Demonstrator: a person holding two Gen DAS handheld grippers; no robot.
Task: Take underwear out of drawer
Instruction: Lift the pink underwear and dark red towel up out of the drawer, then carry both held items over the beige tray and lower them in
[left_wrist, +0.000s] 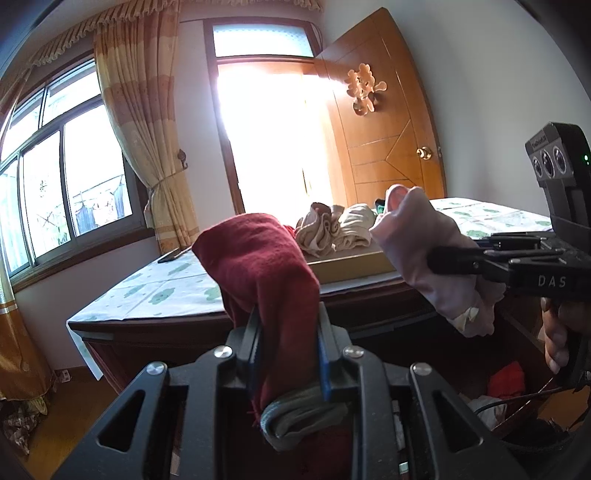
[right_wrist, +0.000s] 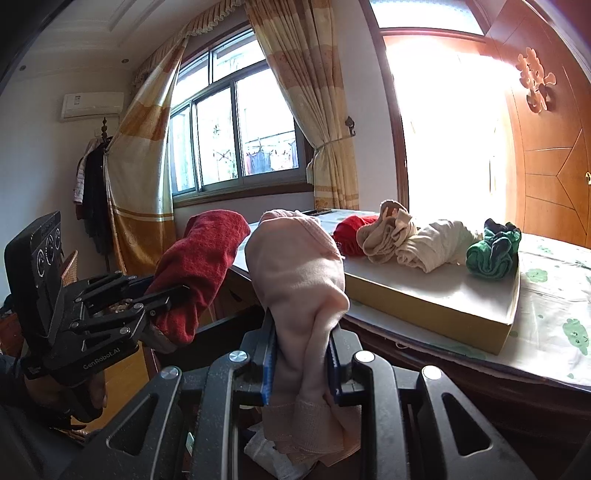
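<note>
My left gripper (left_wrist: 288, 332) is shut on a dark red rolled underwear (left_wrist: 258, 266), which stands up between the fingers. My right gripper (right_wrist: 301, 343) is shut on a pale pink underwear (right_wrist: 295, 266), also upright. Each gripper shows in the other's view: the right gripper (left_wrist: 443, 258) with the pink piece (left_wrist: 424, 251), and the left gripper (right_wrist: 173, 295) with the red piece (right_wrist: 199, 266). Both are held in front of the dresser, near its top edge. Below, the open drawer (left_wrist: 517, 332) holds a red garment (left_wrist: 506, 384) and a white one (right_wrist: 266, 454).
On the dresser's patterned cover (right_wrist: 546, 295) lies a flat cardboard box (right_wrist: 424, 306) with red (right_wrist: 349, 232), beige (right_wrist: 384, 232), cream (right_wrist: 432, 247) and green (right_wrist: 495, 251) rolls. A dark phone (left_wrist: 173, 254) lies at the far corner. Beyond are the window, curtains and a wooden door (left_wrist: 388, 140).
</note>
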